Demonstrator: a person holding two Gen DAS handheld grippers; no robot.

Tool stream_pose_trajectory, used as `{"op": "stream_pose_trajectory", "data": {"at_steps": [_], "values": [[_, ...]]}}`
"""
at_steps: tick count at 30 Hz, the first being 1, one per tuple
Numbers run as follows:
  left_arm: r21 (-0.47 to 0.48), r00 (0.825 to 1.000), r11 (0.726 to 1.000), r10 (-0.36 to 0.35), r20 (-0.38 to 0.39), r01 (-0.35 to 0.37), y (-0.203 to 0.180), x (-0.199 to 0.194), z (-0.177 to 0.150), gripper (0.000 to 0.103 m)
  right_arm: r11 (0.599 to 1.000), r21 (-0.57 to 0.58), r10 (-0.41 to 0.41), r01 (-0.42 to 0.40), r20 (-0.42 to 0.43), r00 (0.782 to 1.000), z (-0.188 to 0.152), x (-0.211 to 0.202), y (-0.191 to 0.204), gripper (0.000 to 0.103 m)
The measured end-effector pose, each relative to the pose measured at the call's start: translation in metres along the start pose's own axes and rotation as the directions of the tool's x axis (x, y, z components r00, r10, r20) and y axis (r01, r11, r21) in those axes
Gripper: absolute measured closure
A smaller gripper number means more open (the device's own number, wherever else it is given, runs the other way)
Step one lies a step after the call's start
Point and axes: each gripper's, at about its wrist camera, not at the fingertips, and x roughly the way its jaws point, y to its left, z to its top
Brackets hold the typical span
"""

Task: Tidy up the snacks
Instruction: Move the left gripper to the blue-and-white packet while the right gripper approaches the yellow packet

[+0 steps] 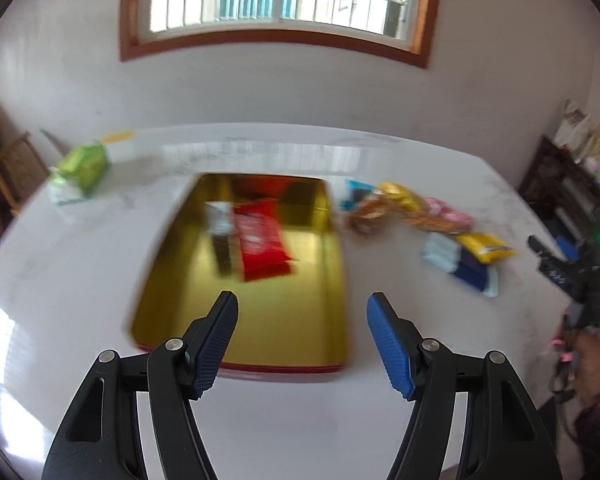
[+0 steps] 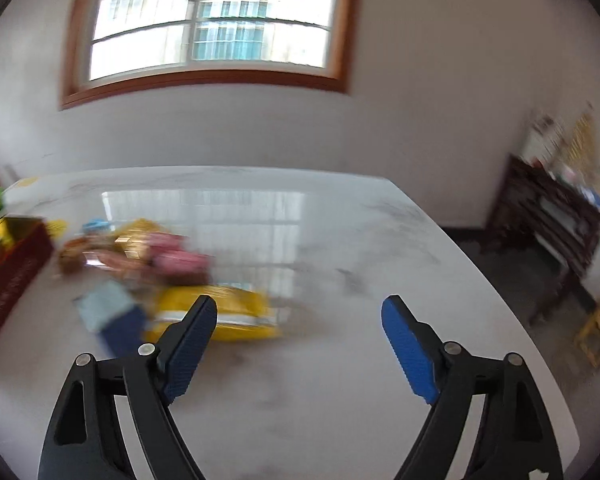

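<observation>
A gold-lined tin (image 1: pixel 300 320) with a red outer wall sits mid-table; a red snack packet (image 1: pixel 262 240) and a dark bar (image 1: pixel 222 236) lie inside it. My left gripper (image 1: pixel 302 304) hovers open over the tin's near end with nothing between its pads. Loose snacks (image 1: pixel 420 216) are heaped to the right of the tin. In the right wrist view a yellow packet (image 2: pixel 236 308) lies nearest, a blue-and-white packet (image 2: pixel 112 312) beside it and pink ones (image 2: pixel 176 256) behind. My right gripper (image 2: pixel 300 312) stands wide open and empty above bare tabletop, right of the yellow packet.
A green packet (image 1: pixel 80 168) lies at the table's far left. The white marble table (image 2: pixel 360 240) has a rounded right edge. A dark wooden cabinet (image 2: pixel 552 216) and a small stool (image 2: pixel 598 332) stand to the right. A person's hand with the other gripper (image 1: pixel 572 276) shows at the right edge.
</observation>
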Motion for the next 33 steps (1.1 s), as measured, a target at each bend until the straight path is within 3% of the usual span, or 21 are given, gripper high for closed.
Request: {"op": "stream_pose_trajectory", "data": {"at_steps": [5,9,12,16,18,21,25,31,33], "values": [[0.053,0.987,0.989,-0.129,-0.099,0.135,-0.045,0.024,0.009,0.035,0.994,0.102,-0.021,0.027,-0.06,0.998,-0.007,0.017,-0.043,0.011],[-0.002,0.943,0.968,-0.246,-0.224,0.251,-0.075,0.059,0.024,0.035,0.985,0.172,0.009,0.005,-0.079,0.997,-0.009,0.025,-0.064,0.011],[-0.07,0.921,0.96,-0.281,-0.272,0.272,-0.092,0.087,0.034,0.035,0.977,0.212,0.042,-0.019,-0.106,0.993,-0.012,0.031,-0.072,0.011],[-0.225,0.862,0.922,-0.377,-0.338,0.315,-0.109,0.13,0.046,0.035,0.976,0.212,0.077,-0.056,-0.093,0.993,-0.013,0.028,-0.073,0.011],[-0.249,0.865,0.93,-0.347,-0.362,0.27,-0.118,0.148,0.053,0.035,0.976,0.204,0.097,-0.078,-0.083,0.992,-0.013,0.028,-0.071,0.011],[-0.345,0.837,0.906,-0.376,-0.398,0.243,-0.126,0.173,0.058,0.035,0.972,0.212,0.121,-0.104,-0.066,0.99,-0.011,0.027,-0.07,0.01],[-0.385,0.829,0.908,-0.341,-0.444,0.167,-0.137,0.194,0.063,0.035,0.955,0.263,0.153,-0.136,-0.045,0.987,-0.014,0.025,-0.08,0.01],[-0.381,0.835,0.924,-0.238,-0.497,0.037,-0.154,0.214,0.066,0.035,0.93,0.323,0.194,-0.174,-0.031,0.981,-0.016,0.026,-0.091,0.01],[-0.373,0.845,0.928,-0.201,-0.496,0.002,-0.16,0.22,0.068,0.035,0.927,0.327,0.207,-0.183,-0.038,0.978,-0.016,0.028,-0.09,0.01]]}}
